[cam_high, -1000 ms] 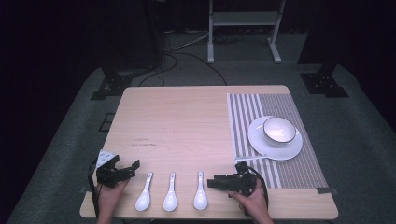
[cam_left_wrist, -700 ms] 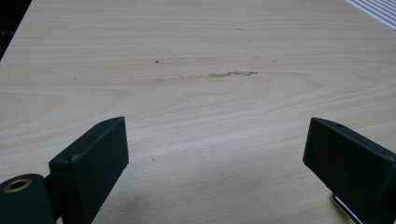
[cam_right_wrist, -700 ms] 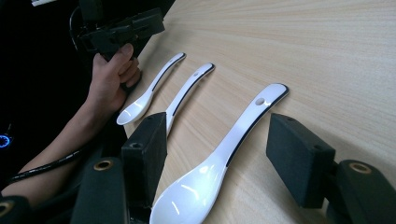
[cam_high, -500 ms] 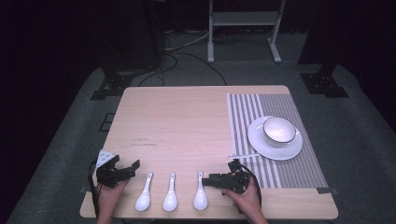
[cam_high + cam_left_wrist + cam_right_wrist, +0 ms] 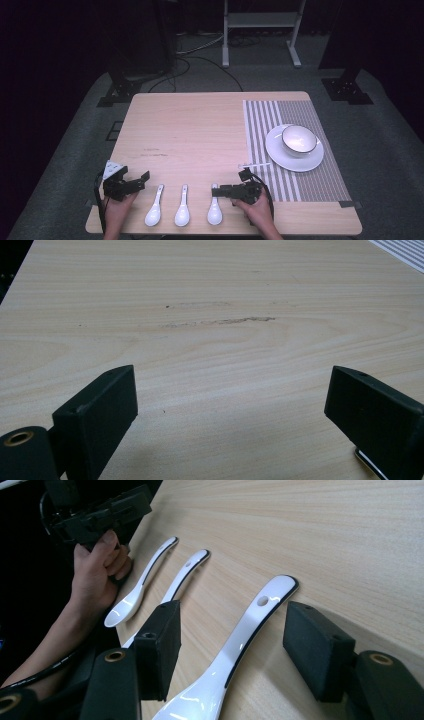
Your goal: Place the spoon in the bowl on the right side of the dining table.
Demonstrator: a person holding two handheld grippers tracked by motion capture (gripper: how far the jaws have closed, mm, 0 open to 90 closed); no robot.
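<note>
Three white spoons lie in a row near the table's front edge: left spoon (image 5: 154,206), middle spoon (image 5: 182,206), right spoon (image 5: 215,207). My right gripper (image 5: 217,191) is open and low over the right spoon's handle. In the right gripper view the jaws of the right gripper (image 5: 237,632) stand on either side of that spoon (image 5: 250,625), apart from it. The middle spoon (image 5: 186,574) and left spoon (image 5: 142,582) lie beyond. My left gripper (image 5: 141,181) rests open at the front left corner; the left gripper (image 5: 230,405) has bare wood between its jaws.
A striped placemat (image 5: 260,130) covers the table's right side, with a white bowl (image 5: 299,139) on a white plate (image 5: 280,156). A small white strip (image 5: 255,165) lies at the mat's near left edge. The wooden table (image 5: 200,125) has a faint scratch (image 5: 220,321).
My right gripper has slid left along the front edge until its open jaws straddle the right spoon's handle. The left gripper and the spoons have stayed put.
</note>
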